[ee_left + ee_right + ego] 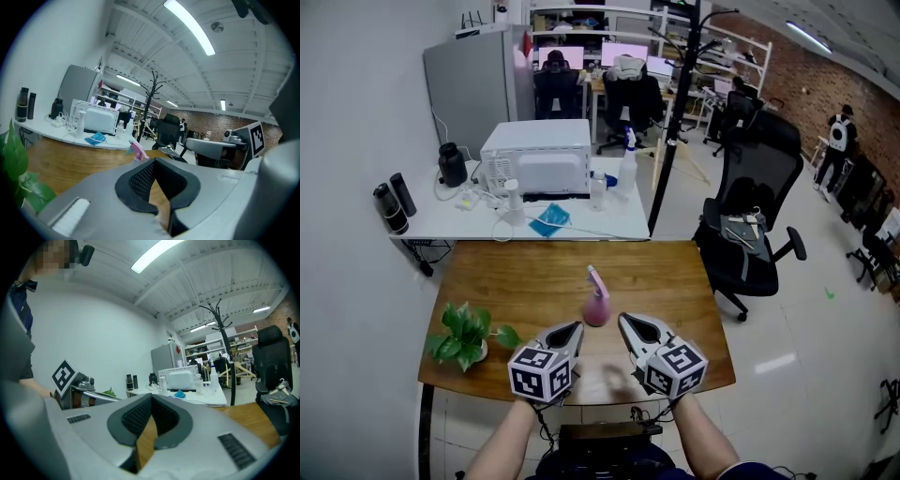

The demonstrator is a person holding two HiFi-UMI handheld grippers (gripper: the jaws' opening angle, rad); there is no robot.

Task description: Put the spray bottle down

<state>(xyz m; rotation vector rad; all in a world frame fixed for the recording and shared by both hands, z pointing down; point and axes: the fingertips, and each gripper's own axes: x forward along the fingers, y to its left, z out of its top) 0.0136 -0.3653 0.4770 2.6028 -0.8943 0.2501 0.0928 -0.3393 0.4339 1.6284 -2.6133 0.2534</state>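
The left gripper (574, 330) is clenched, empty. Between both grippers, just ahead, the pink spray bottle (597, 306) is seen upright on the tabletop (511, 281), unheld. It is judged light, rigid and smooth; the waist below the trigger is recommended for grasping. The right gripper (626, 322) is likewise clenched, empty.

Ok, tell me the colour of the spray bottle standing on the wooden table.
The spray bottle is pink. The head view shows it best.

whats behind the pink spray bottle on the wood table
Bare top of the wooden table, then a white table carrying a white oven, a blue cloth and a clear bottle. The spot right behind the spray bottle base is hidden by it.
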